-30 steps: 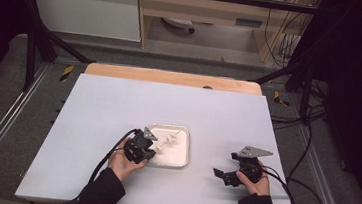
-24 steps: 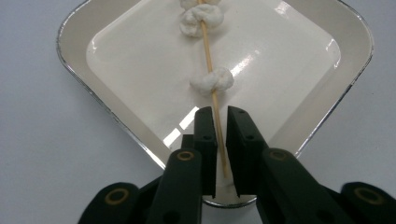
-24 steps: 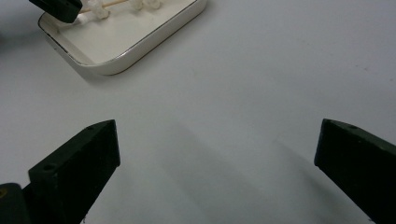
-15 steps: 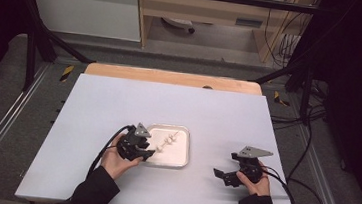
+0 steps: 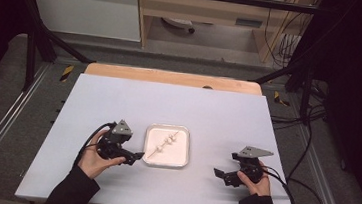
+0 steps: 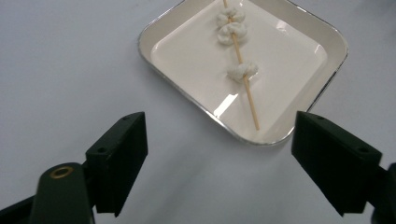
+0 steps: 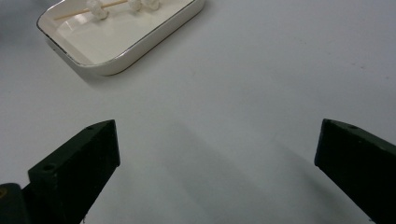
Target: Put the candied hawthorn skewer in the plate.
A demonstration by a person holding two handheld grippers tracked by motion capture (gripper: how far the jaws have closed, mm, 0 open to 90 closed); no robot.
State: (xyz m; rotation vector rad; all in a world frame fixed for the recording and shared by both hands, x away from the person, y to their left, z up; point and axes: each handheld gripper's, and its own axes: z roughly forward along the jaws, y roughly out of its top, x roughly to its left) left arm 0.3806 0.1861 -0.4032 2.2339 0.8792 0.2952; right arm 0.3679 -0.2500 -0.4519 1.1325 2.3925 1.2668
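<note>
Worktop (image 5: pixel 119 101): white, and it carries everything you see here.
Tray (image 5: pixel 181 158): a shallow square dish with a metal-coloured rim, near the middle of the worktop's near edge, between your two hands.
Skewer (image 6: pixel 243 70): it lies flat inside the tray, a thin wooden stick with three white lumps threaded on it, its bare end toward your left tool.
Left tool (image 5: pixel 136 156): your jaws have just been opening and now stand wide apart with nothing between them, just beside the tray's left rim and clear of it.
Right tool (image 5: pixel 218 174): your jaws stand wide apart and empty, to the right of the tray near the worktop's near edge.
</note>
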